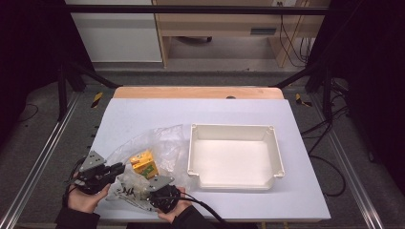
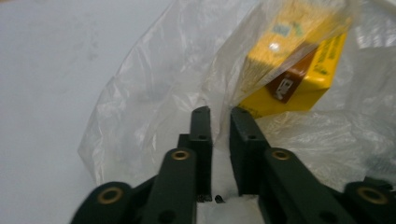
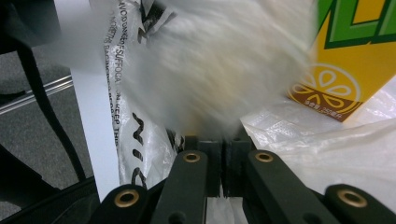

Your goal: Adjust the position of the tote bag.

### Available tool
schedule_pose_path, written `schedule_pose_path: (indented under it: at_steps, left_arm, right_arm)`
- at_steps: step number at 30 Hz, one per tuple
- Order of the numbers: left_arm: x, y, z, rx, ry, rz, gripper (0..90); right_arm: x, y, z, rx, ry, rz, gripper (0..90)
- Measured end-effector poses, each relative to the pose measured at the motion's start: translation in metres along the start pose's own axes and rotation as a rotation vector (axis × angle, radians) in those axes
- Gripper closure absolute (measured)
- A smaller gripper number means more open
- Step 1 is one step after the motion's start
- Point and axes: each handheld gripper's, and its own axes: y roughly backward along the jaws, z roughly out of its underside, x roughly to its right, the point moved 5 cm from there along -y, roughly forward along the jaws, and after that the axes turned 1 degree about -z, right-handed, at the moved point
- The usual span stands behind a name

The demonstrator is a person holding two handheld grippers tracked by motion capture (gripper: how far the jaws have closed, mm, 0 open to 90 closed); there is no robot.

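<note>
while the yellow juice carton (image 1: 144, 163) is still inside the clear plastic bag (image 1: 157, 143), i'd say this job is only partly done. from the high view, the bag lies crumpled on the near left of the worktop (image 1: 305, 191), just beside an empty white tray (image 1: 277, 162). the left tool (image 1: 114, 170) is at the bag's left edge and the right tool (image 1: 152, 188) is down at its near edge, each with a hand under it.

left gripper view: the left tool (image 2: 219, 114) has its jaws almost together with a thin slit between, tips right up against the plastic just below the carton (image 2: 299, 70). can't tell if any film is actually pinched there.

right gripper view: the right tool (image 3: 223, 142) is clenched on a fold of the bag (image 3: 140, 154), near the printed warning strip, carton (image 3: 355, 60) just beyond.

my guess at what's left: open the bag up, get the carton out, probably into the tray. none of that has happened yet.
</note>
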Motion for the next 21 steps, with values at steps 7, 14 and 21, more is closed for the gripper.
schedule_pose_path:
  at_steps: [7, 14, 21]
  left_arm:
    - [-0.011, -0.01, 0.002, -0.015, 0.013, -0.078, 90.0]
    - [-0.022, -0.019, 0.008, -0.077, 0.057, -0.135, 90.0]
    - [-0.041, -0.033, 0.025, -0.2, 0.065, -0.198, 90.0]
  right_arm:
    - [0.002, 0.003, -0.001, 0.006, -0.005, 0.01, 84.1]
    - [0.005, 0.005, 0.001, -0.001, -0.011, 0.027, 84.2]
    - [0.01, 0.009, 0.007, -0.024, -0.04, 0.044, 86.7]
